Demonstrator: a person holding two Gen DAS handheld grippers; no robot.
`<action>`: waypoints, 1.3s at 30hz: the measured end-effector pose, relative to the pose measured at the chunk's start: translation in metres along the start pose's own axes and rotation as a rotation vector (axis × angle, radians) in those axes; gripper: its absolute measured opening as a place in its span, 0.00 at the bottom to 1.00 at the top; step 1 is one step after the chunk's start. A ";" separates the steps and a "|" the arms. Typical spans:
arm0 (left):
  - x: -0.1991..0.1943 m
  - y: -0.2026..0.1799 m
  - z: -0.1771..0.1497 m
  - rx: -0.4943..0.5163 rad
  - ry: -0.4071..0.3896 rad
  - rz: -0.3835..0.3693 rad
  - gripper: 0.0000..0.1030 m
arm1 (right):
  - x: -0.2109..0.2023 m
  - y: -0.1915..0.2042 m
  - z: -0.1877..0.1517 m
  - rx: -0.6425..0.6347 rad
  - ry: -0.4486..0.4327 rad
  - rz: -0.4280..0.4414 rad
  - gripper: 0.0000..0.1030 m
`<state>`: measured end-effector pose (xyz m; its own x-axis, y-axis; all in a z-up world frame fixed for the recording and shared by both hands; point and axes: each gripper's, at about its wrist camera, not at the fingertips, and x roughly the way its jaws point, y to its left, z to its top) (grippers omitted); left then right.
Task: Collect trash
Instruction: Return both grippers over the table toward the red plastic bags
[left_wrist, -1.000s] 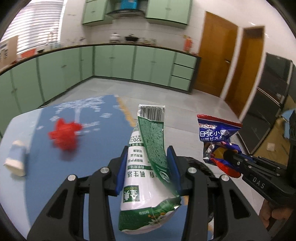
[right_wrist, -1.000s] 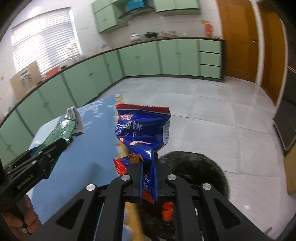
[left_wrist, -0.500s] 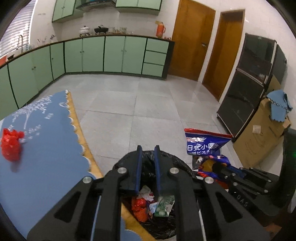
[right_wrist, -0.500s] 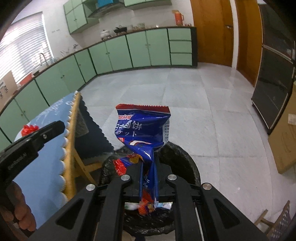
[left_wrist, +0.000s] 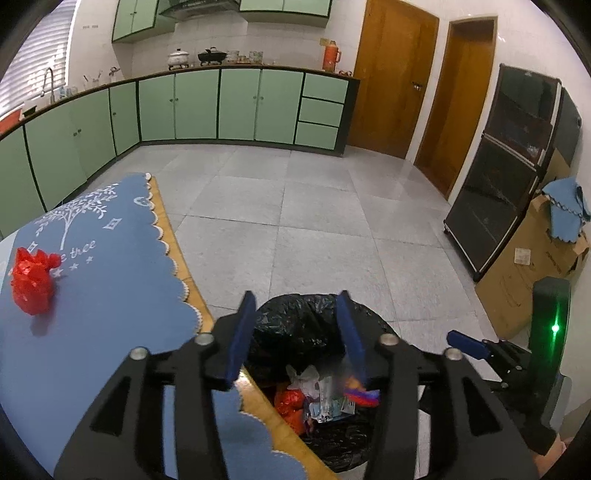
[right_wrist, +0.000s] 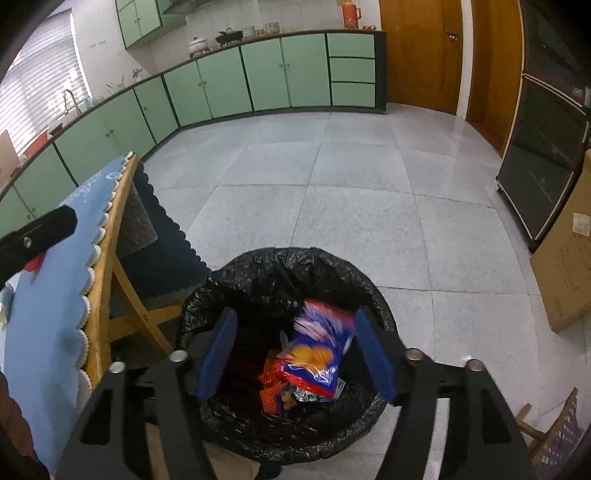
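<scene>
My left gripper (left_wrist: 295, 332) is open and empty above the black-lined trash bin (left_wrist: 295, 314), beside the table edge. My right gripper (right_wrist: 295, 347) is open over the same bin (right_wrist: 258, 266). A blue snack bag (right_wrist: 317, 350) is blurred between its fingers, free of them, over wrappers in the bin; it also shows in the left wrist view (left_wrist: 360, 395). A crumpled red wrapper (left_wrist: 31, 280) lies on the blue tablecloth (left_wrist: 110, 277) at the left. The right gripper's fingertip (left_wrist: 465, 343) shows in the left wrist view.
The wooden table edge (right_wrist: 107, 258) stands left of the bin. Grey tiled floor (left_wrist: 314, 206) stretches to green cabinets (left_wrist: 240, 105). A black glass cabinet (left_wrist: 509, 166) and cardboard boxes (left_wrist: 535, 266) stand at the right. A wooden chair (right_wrist: 554, 432) is at the lower right.
Both grippers have opened over the bin. The green wrapper has left my left gripper and the blue snack bag has dropped from my right gripper into the bin.
</scene>
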<state>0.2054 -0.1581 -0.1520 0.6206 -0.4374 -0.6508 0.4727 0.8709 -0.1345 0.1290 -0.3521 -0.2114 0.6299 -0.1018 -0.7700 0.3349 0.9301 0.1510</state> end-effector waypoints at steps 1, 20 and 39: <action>-0.003 0.002 0.000 -0.004 -0.005 0.002 0.50 | -0.002 0.000 0.001 0.002 -0.005 0.003 0.68; -0.132 0.165 -0.025 -0.200 -0.152 0.427 0.75 | -0.053 0.156 0.038 -0.165 -0.227 0.232 0.92; -0.136 0.285 -0.070 -0.405 -0.062 0.512 0.60 | -0.031 0.309 0.007 -0.394 -0.229 0.350 0.92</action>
<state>0.2117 0.1651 -0.1535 0.7451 0.0537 -0.6648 -0.1576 0.9827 -0.0973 0.2181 -0.0645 -0.1365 0.8066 0.2024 -0.5554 -0.1792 0.9791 0.0965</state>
